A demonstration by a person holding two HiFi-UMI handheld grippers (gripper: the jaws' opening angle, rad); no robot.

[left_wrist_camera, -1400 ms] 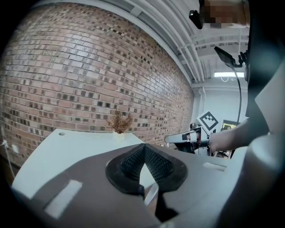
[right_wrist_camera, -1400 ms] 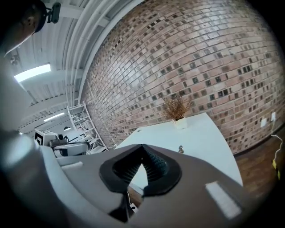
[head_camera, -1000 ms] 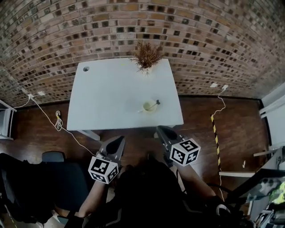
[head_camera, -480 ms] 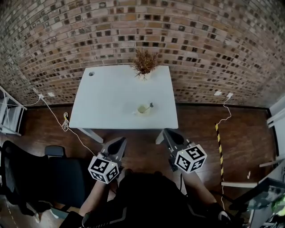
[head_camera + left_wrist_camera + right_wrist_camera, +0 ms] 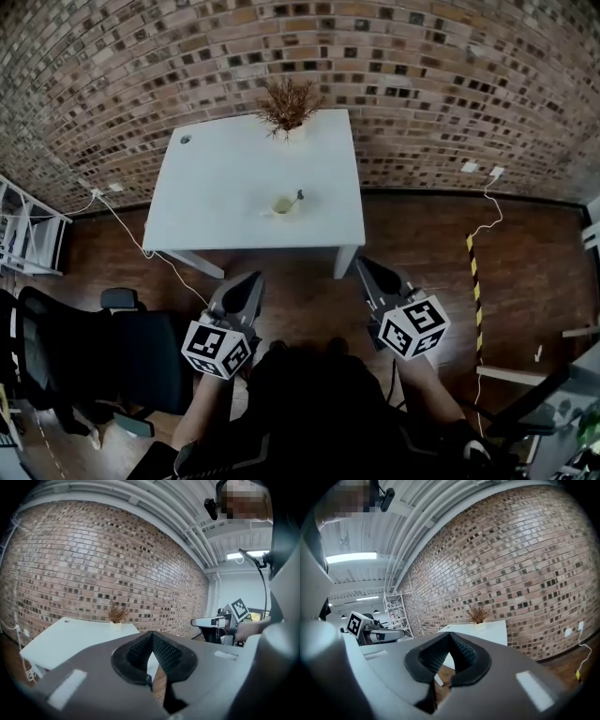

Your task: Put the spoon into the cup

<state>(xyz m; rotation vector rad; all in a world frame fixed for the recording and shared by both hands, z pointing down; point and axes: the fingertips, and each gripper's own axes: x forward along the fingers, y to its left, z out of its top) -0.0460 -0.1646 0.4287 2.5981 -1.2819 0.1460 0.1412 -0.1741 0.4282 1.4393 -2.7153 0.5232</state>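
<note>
A pale cup (image 5: 283,204) stands near the front middle of the white table (image 5: 220,187), with the spoon (image 5: 294,198) resting in it, handle leaning out to the right. My left gripper (image 5: 251,282) and right gripper (image 5: 367,270) hang over the wooden floor in front of the table, well short of it. Both are shut with nothing between the jaws. In the left gripper view the left gripper (image 5: 151,637) points toward the table (image 5: 61,637); in the right gripper view the right gripper (image 5: 450,639) does likewise, with the table (image 5: 485,631) beyond.
A dried plant in a small pot (image 5: 287,103) stands at the table's back edge against the brick wall (image 5: 422,84). A black office chair (image 5: 84,347) is at the left. A cable (image 5: 141,248) runs across the floor; yellow-black tape (image 5: 476,281) lies at the right.
Both grippers and the head camera have drawn back from the table, which now looks smaller and farther. The cup and spoon have not moved on the table.
</note>
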